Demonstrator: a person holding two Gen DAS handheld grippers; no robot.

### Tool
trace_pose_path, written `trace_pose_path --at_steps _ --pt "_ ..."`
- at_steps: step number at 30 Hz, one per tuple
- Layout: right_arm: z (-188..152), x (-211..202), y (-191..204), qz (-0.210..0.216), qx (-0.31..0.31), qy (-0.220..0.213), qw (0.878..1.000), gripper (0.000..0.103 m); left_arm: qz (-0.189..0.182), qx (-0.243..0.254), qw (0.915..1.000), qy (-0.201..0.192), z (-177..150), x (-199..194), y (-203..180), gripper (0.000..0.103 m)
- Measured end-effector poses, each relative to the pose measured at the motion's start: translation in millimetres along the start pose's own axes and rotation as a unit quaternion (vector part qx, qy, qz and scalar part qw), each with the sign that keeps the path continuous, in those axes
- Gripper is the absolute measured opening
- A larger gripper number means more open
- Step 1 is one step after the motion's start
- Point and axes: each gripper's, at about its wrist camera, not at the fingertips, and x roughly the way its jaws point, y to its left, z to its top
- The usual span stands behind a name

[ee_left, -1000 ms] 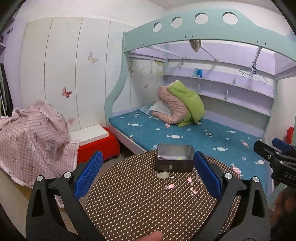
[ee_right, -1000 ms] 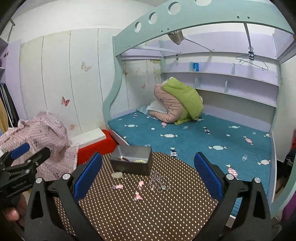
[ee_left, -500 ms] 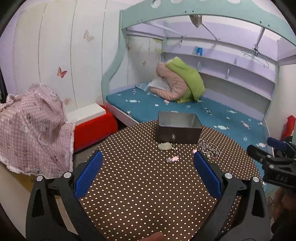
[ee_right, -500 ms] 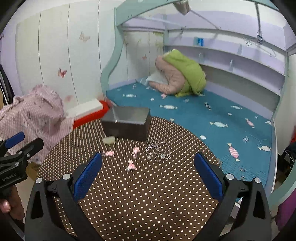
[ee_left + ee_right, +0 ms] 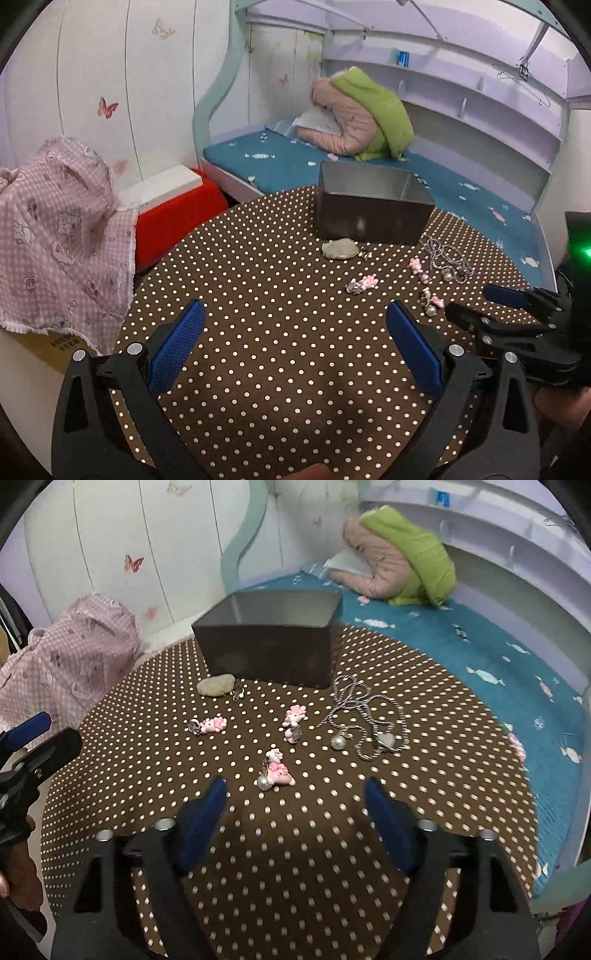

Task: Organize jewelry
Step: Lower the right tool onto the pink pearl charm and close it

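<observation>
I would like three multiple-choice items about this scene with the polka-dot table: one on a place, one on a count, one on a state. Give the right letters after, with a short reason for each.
1. Where does the pale flat stone lie?
A. inside the grey metal box
B. on the brown polka-dot tablecloth, just in front of the box
C. on the bed

2. How many pink cartoon-figure charms lie on the cloth?
A. one
B. three
C. six

3. In what state is the right gripper?
A. open, holding nothing
B. shut on the chain
C. shut on a charm

Key: 1 B, the stone rests on the brown polka-dot tablecloth beside the front wall of the grey metal box. 2 B, three pink cartoon-figure charms show. 3 A, its blue pads stand wide apart with only cloth between them.
</observation>
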Motion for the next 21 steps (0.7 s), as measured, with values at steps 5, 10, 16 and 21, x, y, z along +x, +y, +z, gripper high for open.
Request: trace_pose_path --at_steps 5,10,16,21 --pt "6.4 18.7 0.8 0.012 -0.004 0.014 1.0 0.05 -0.001 0.006 0.9999 0.01 -1.0 11.1 -4.6 0.098" --pt "4.1 22.2 -4.3 0.02 0.003 0.018 1.0 0.028 -0.006 0.015 0.9997 0.02 -2.0 22.4 -11.1 0.098" --pt "2.9 20.2 -12.1 0.031 0.003 0.013 0.999 0.021 -0.011 0.018 0.9993 0.03 -2.3 33.1 -15.8 0.098" --pt "5.3 21.3 -10.5 0.049 -0.002 0.011 0.999 0.021 -0.013 0.025 0.9992 0.029 -2.2 34.1 -19.9 0.098"
